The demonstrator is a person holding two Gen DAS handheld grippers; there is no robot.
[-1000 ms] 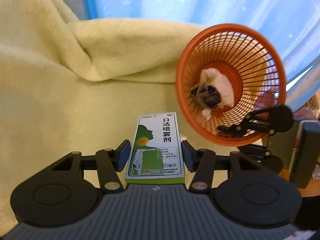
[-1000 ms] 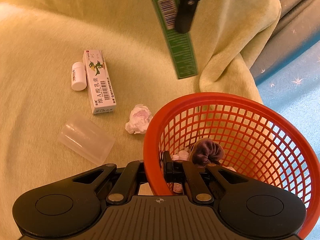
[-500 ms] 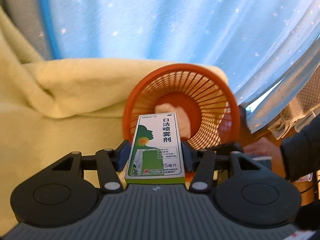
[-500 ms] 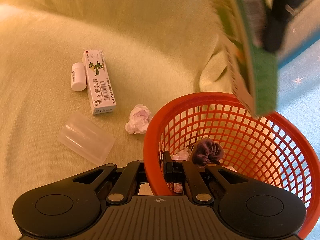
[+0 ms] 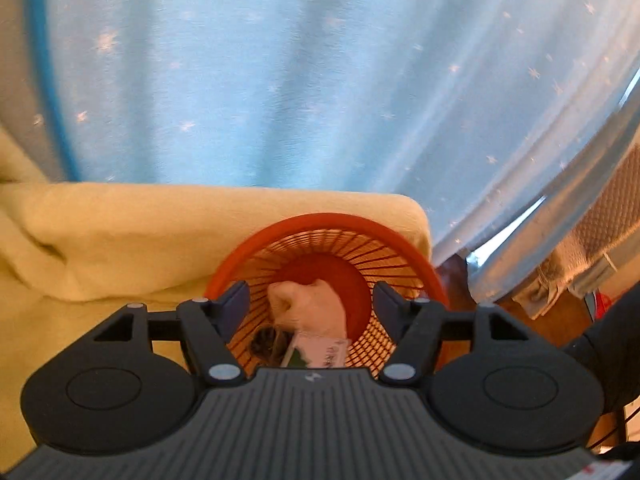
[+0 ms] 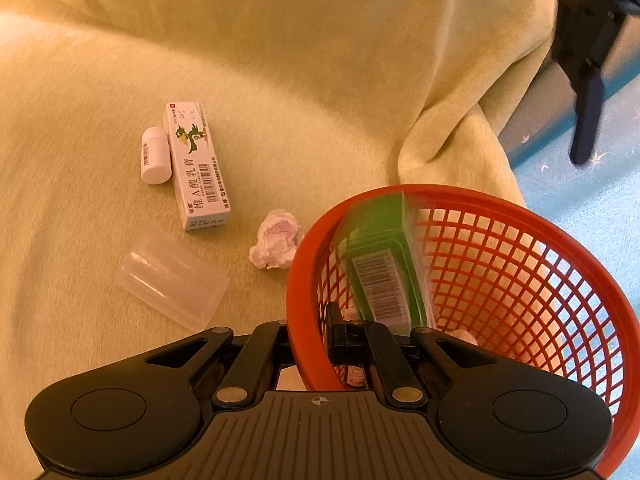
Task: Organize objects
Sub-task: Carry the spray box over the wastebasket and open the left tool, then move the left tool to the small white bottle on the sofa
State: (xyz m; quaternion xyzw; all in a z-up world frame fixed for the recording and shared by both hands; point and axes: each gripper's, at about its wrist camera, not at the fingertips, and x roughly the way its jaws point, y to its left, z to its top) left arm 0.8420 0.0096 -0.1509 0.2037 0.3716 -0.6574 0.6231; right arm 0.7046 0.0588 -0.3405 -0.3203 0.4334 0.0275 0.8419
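Two grippers: left gripper (image 5: pixel 310 300) above orange basket (image 6: pixel 520 216), fingers spread, empty. Green box (image 6: pixel 380 264) blurred inside basket near the rim. Right gripper (image 6: pixel 310 334) clamped on that rim. Yellow blanket (image 6: pixel 280 80) carries white bottle (image 6: pixel 154 156), white carton (image 6: pixel 198 166); blue curtain (image 5: pixel 320 80) behind.
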